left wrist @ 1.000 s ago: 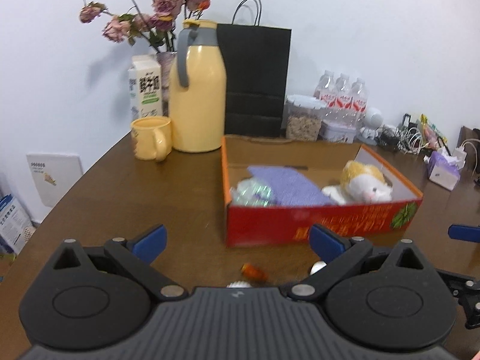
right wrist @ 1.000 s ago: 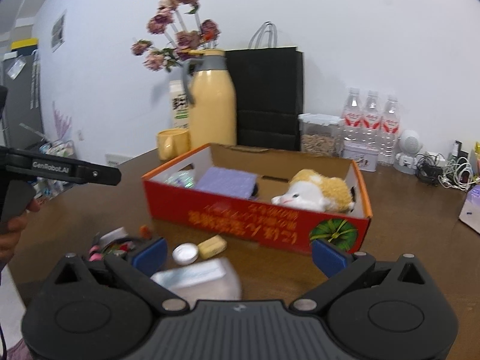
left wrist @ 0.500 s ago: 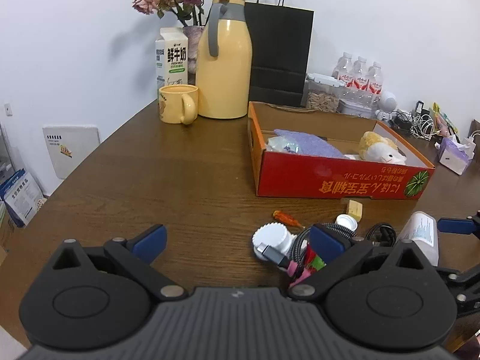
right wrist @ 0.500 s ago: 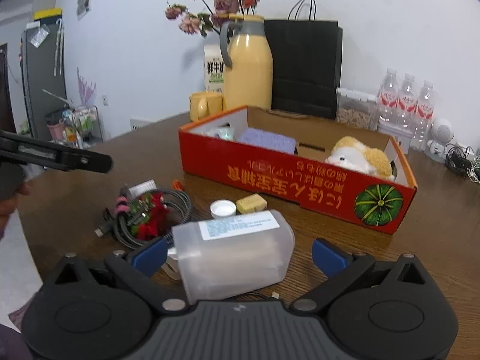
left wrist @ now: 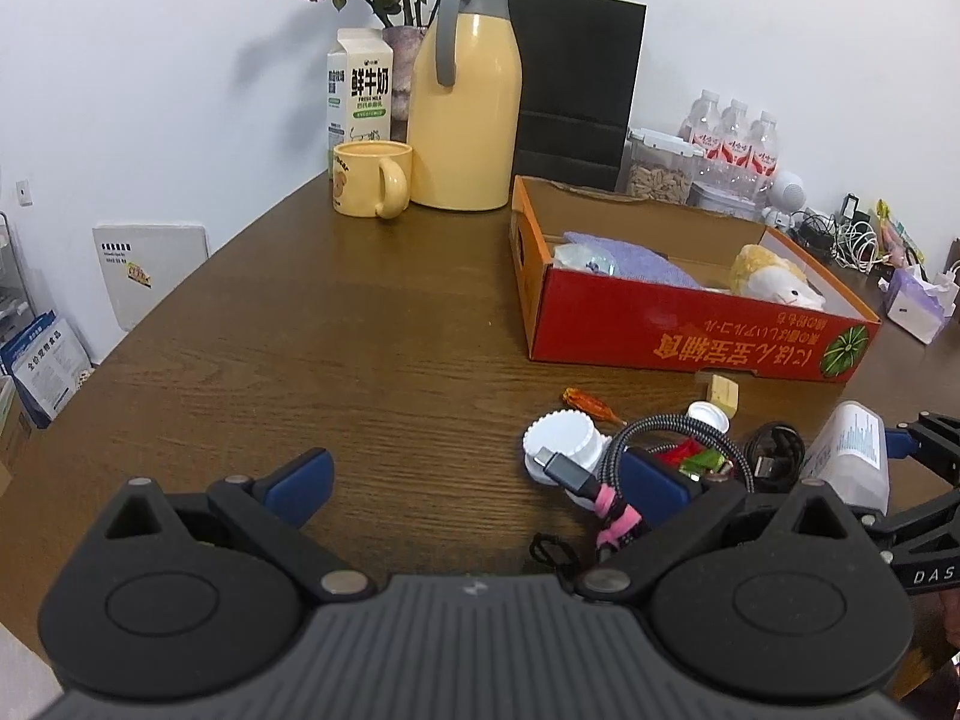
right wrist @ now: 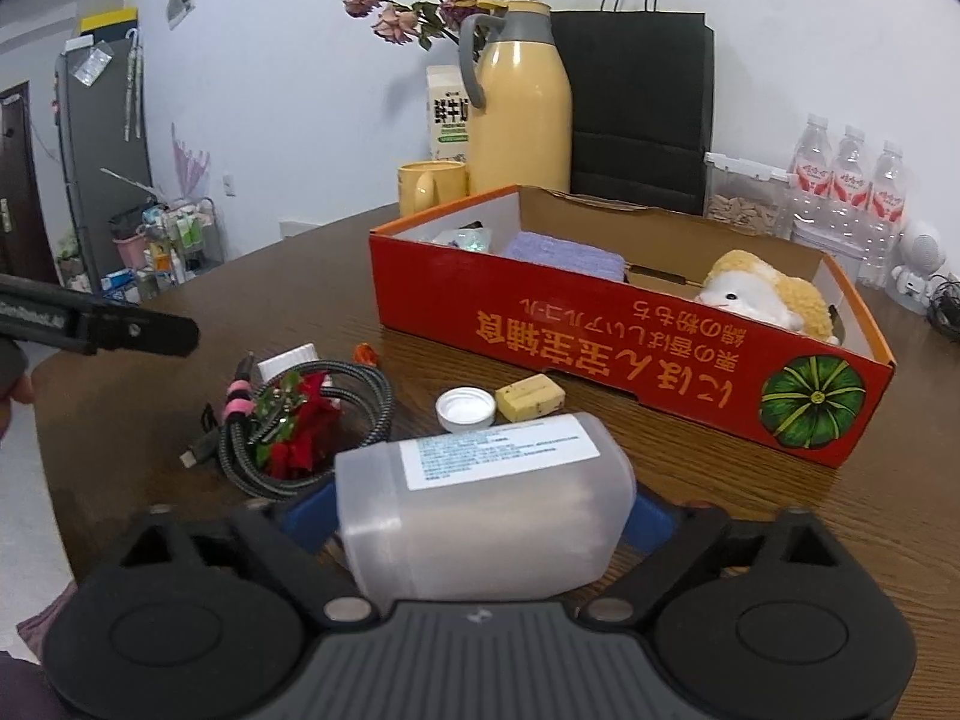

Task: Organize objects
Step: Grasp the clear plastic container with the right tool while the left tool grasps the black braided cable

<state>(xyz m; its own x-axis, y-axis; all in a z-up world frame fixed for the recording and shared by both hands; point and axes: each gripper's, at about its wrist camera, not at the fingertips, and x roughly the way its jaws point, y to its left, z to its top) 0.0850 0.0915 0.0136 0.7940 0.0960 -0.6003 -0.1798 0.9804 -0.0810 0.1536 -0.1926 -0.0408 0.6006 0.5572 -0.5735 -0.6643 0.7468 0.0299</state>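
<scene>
My desk (left wrist: 360, 330) is dark brown with wood grain. The box (right wrist: 600, 348) is red with yellow characters and a green striped pumpkin. The bottle (right wrist: 480, 516) is frosted white under a white label. The cable (right wrist: 360, 384) is grey braided with a pink tie. Jug (left wrist: 465, 90) and mug (left wrist: 369, 186) are pale yellow; the towel (right wrist: 564, 255) is lilac.

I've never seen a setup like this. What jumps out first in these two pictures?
The bright red cardboard box on the brown table, with a plush toy and a purple cloth inside. In front of it lies a cloudy plastic bottle on its side, between the right gripper's blue fingers, which have just been closing. Behind stands a tall yellow jug.
</scene>
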